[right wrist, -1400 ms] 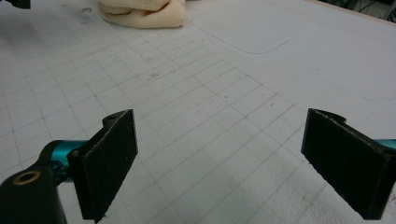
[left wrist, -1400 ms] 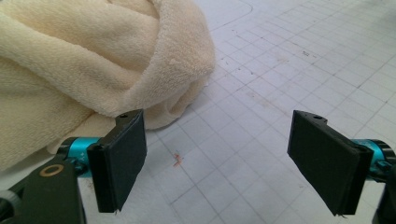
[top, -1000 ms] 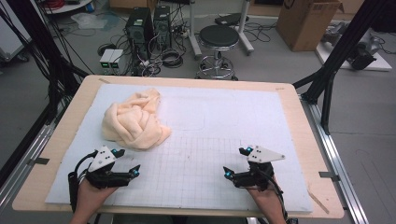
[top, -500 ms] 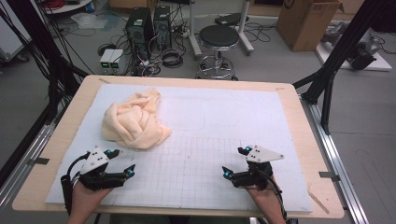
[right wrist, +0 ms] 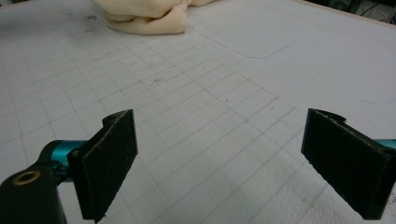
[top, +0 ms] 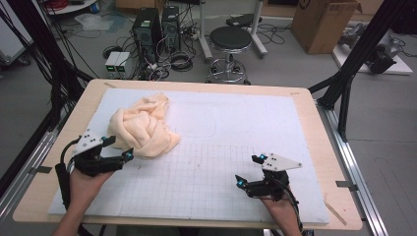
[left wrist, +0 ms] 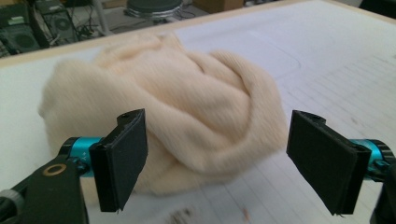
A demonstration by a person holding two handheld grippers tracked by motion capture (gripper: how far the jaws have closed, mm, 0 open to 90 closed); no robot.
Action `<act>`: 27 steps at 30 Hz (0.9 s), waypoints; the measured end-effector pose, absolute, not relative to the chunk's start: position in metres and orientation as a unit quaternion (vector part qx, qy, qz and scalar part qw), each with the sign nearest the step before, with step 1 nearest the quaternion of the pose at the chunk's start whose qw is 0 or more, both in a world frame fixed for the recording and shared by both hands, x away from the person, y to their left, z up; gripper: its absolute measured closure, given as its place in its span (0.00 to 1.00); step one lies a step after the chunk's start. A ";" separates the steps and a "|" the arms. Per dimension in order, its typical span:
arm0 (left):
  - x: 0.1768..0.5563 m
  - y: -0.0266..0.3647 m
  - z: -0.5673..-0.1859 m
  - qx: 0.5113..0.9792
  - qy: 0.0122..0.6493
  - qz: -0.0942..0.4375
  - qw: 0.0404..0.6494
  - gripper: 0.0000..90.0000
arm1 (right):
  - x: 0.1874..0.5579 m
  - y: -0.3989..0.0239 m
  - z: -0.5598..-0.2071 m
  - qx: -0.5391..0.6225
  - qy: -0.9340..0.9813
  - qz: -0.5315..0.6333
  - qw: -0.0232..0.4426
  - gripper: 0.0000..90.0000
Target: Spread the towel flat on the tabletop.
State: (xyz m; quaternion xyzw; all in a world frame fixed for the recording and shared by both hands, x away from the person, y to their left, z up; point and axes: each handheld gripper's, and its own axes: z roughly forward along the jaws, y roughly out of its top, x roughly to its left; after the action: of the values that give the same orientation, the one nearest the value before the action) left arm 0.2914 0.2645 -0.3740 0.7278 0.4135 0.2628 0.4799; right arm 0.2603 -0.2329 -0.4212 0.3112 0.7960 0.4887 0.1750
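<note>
The left gripper [left wrist: 217, 161] has its fingers [left wrist: 122, 156] spread wide with nothing between them, pointed straight at the crumpled cream towel [left wrist: 177, 121], which sits just beyond the tips. From the high view the left gripper [top: 115, 158] is right at the towel's [top: 142, 129] near-left edge, close but not touching as far as can be told. The right gripper [top: 248, 172] is well apart from the towel, out on the bare gridded mat [top: 196, 187], fingers [right wrist: 109, 163] also wide and empty.

About the towel itself: it looks like soft, fuzzy knit or terry, bunched into a loose heap on the desk [top: 314, 128]. Probably very light and totally floppy, so it'll sag and unroll the moment it's lifted. Not fragile, not slippery; the fabric should grip the finger pads fine. The catch is that pinching the fat middle of the heap likely grabs several layers at once. A better bet seems to be one of the thick rolled folds along the near edge facing the left gripper, or a corner if one can be teased out, though no clear corner is visible in the pile.
</note>
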 end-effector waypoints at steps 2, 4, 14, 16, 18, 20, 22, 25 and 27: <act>0.303 0.263 -0.366 0.728 0.413 0.269 0.477 0.24 | 0.260 -0.233 -0.421 0.311 0.796 0.489 0.176 0.11; 0.315 0.262 -0.361 0.728 0.415 0.270 0.473 0.24 | 0.261 -0.233 -0.421 0.309 0.795 0.491 0.178 0.11; 0.352 0.261 -0.378 0.722 0.449 0.235 0.472 0.25 | 0.261 -0.235 -0.422 0.314 0.795 0.489 0.175 0.11; 0.357 0.258 -0.382 0.721 0.454 0.226 0.472 0.25 | 0.260 -0.235 -0.422 0.315 0.794 0.490 0.174 0.11; 0.359 0.255 -0.386 0.723 0.455 0.226 0.467 0.25 | 0.260 -0.235 -0.422 0.315 0.794 0.490 0.175 0.11; 0.363 0.252 -0.390 0.728 0.458 0.222 0.459 0.25 | 0.260 -0.236 -0.422 0.318 0.794 0.487 0.175 0.11; 0.365 0.248 -0.395 0.737 0.457 0.225 0.445 0.25 | 0.260 -0.237 -0.422 0.317 0.793 0.489 0.176 0.11; 0.369 0.247 -0.405 0.737 0.464 0.222 0.438 0.27 | 0.260 -0.238 -0.422 0.320 0.790 0.491 0.178 0.11; 0.371 0.247 -0.411 0.733 0.471 0.213 0.441 0.28 | 0.260 -0.238 -0.422 0.320 0.790 0.492 0.176 0.11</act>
State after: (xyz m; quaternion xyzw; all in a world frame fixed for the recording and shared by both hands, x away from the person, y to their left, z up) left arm 0.3713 0.2474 -0.4113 0.7331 0.4714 0.2132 0.4414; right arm 0.2599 -0.2381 -0.4217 0.3197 0.7901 0.4924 0.1763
